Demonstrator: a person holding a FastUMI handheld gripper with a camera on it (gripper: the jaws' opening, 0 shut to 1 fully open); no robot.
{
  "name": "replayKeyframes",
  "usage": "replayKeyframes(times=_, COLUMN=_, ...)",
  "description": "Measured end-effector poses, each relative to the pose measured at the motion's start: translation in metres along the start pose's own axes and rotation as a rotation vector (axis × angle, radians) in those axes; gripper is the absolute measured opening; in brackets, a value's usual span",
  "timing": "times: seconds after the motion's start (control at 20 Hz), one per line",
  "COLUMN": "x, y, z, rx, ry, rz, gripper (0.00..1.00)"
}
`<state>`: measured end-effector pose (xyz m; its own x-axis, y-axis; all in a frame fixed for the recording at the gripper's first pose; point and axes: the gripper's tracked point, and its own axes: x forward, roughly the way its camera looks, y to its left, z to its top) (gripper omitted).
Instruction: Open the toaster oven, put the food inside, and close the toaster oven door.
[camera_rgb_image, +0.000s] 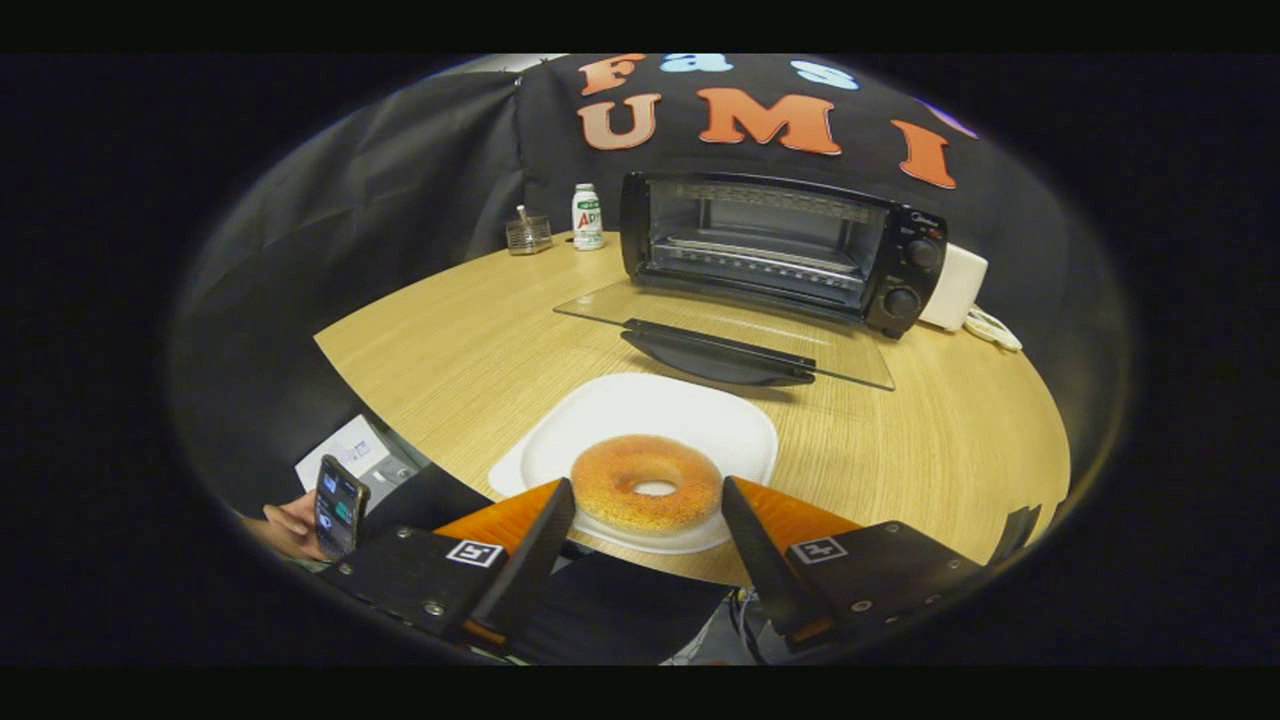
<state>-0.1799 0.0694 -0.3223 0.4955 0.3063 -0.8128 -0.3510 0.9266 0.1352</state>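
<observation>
A golden ring-shaped donut (646, 495) lies on a white plate (660, 415) near the front edge of the round wooden table (470, 350). My gripper (648, 492) is open, its two black fingers (545, 530) flanking the donut on either side without pressing on it. Beyond the plate stands the black toaster oven (780, 250). Its glass door (730, 335) is folded down flat toward me, black handle at its front edge. The oven's inside shows a wire rack with nothing on it.
A small white bottle (587, 216) and a little glass jar (528, 234) stand left of the oven. A white box (955, 288) and cable sit to its right. At lower left a hand holds a phone (338, 505).
</observation>
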Motion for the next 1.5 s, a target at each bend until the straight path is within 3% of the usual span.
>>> replayKeyframes(times=0.15, x=0.002, y=0.000, z=0.002, rx=-0.010, ry=-0.014, rz=-0.003, gripper=0.75)
replayKeyframes(times=0.3, x=0.003, y=-0.002, z=0.008, rx=0.014, ry=-0.034, rz=-0.001, gripper=0.49)
replayKeyframes(times=0.4, x=0.000, y=-0.003, z=0.018, rx=0.057, ry=-0.065, rz=0.013, gripper=0.38)
replayKeyframes(times=0.8, x=0.008, y=-0.002, z=0.081, rx=0.215, ry=-0.189, rz=0.080, gripper=0.35)
replayKeyframes(times=1.1, x=0.033, y=-0.034, z=0.159, rx=0.328, ry=-0.303, rz=0.029, gripper=0.35)
replayKeyframes(times=1.5, x=0.078, y=-0.060, z=0.228, rx=0.640, ry=-0.381, rz=0.049, gripper=0.34)
